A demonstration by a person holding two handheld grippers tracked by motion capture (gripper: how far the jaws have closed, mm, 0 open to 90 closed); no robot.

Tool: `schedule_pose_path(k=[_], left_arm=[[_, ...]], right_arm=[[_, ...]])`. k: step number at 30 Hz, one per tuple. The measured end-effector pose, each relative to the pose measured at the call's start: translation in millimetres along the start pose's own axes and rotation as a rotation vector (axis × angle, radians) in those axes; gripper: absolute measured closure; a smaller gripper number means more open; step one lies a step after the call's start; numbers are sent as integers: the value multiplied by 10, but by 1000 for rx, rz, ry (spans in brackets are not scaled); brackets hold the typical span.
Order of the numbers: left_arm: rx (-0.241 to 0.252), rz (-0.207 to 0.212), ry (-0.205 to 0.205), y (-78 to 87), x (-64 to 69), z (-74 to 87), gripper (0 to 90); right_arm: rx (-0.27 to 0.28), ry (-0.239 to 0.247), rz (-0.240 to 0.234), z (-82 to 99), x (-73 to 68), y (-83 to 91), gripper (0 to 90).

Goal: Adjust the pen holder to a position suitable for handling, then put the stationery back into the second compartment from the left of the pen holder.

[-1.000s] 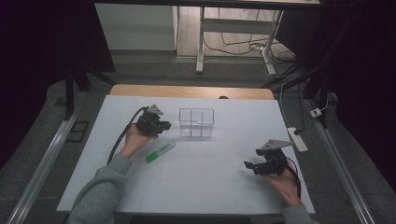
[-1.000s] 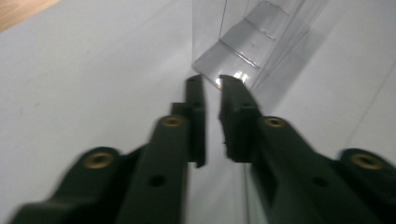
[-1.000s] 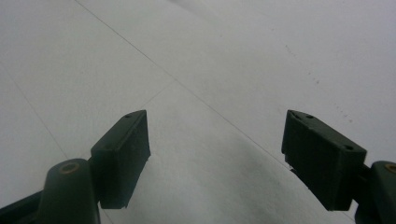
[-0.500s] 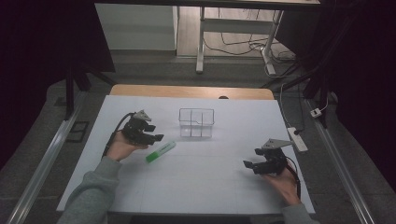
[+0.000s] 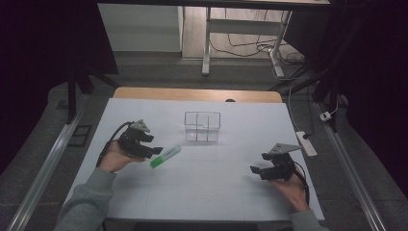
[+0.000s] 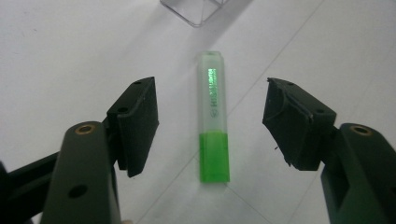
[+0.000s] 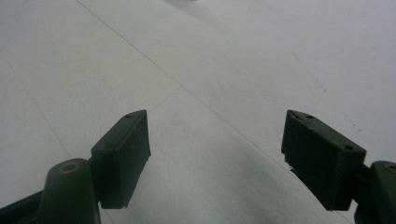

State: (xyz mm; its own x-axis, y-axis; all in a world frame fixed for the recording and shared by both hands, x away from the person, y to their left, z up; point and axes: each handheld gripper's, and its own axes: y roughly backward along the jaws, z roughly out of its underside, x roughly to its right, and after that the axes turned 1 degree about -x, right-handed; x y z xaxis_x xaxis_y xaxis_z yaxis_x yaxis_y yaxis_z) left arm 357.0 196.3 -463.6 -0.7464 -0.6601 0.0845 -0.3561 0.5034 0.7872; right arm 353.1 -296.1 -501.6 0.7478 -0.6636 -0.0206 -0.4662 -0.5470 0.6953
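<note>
There is one green highlighter [image 5: 165, 157] on the white table [image 5: 202, 202], one clear divided box [image 5: 202, 126], and two grippers. The highlighter lies flat a little toward seven o'clock of the table's middle, its clear cap end pointing toward two o'clock at the box, which stands near it but apart.

The left gripper [image 5: 150, 150] sits at nine o'clock of the highlighter, just beside its green end. In the left gripper view its jaws stand wide apart with the highlighter [image 6: 213, 116] lying lengthwise between them, untouched, and a corner of the box [image 6: 198, 10] at twelve o'clock beyond it.

The right gripper [image 5: 254, 169] rests at four o'clock on the table, well apart from both things, jaws spread over bare surface [image 7: 196, 74].

Nothing lies between the left gripper and the highlighter. A power strip [image 5: 306, 143] lies off the table's right edge.
</note>
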Motion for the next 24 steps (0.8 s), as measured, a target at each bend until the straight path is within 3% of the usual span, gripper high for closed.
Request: schedule_pose_path(k=[3,7,18,24], left_arm=[[-41,-17,-3,-29,10,-14,341],[-77,-1,-20,-76,26,-36,336],[-178,-3,-51,-271,86,-81,312],[-227,-3,-30,-351,61,-46,307]], right_arm=[[1,1,0,-3,-5,2,230],[-3,-4,2,5,-8,15,229],[0,-6,12,42,-23,54,231],[3,-1,10,34,-33,49,233]])
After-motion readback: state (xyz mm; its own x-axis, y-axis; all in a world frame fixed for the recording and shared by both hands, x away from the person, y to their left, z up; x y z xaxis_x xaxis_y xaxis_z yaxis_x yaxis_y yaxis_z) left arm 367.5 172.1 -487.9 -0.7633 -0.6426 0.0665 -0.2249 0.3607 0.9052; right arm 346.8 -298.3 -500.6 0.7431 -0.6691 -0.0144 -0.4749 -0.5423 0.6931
